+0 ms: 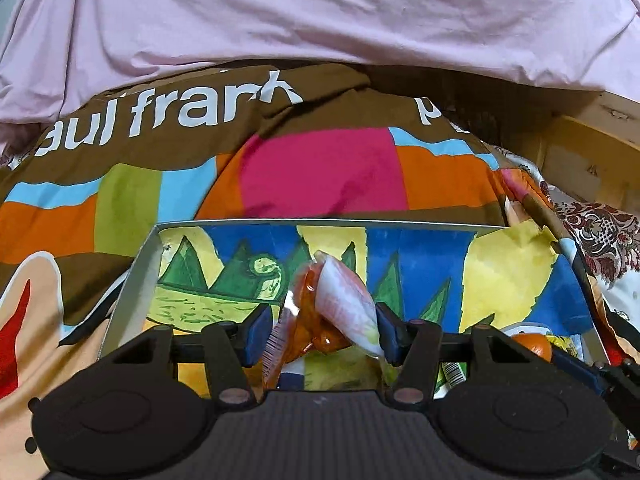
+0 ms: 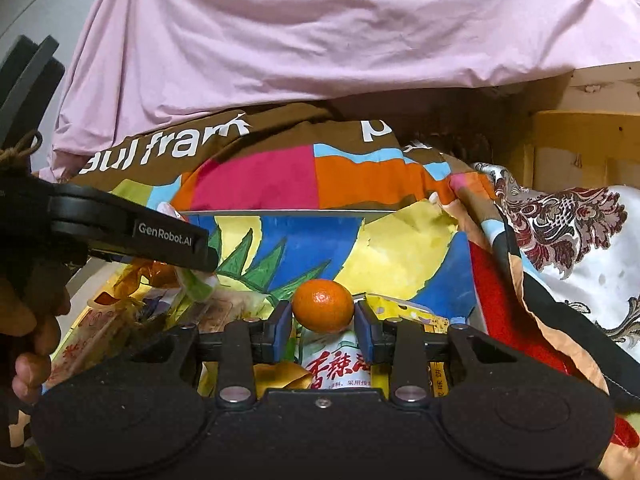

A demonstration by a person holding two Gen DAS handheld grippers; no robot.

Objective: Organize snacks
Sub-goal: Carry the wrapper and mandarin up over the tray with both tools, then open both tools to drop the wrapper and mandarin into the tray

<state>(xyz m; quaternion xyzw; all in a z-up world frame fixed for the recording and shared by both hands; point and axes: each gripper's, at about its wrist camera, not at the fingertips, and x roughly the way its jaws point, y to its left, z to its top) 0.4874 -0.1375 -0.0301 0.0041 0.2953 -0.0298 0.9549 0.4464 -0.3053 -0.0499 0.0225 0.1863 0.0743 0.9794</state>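
Two grippers loaded, both over the painted box.

Left wrist view: left gripper [image 1: 320, 330] clenched on an orange-and-white snack packet [image 1: 332, 312], low centre, above the box [image 1: 136, 276] with its painted lining. Right wrist view: right gripper [image 2: 322, 320] grasping a mandarin [image 2: 323, 306], centre frame, over packets lying in the box. I'd lower each to a bare spot and release gently so the mandarin doesn't roll.
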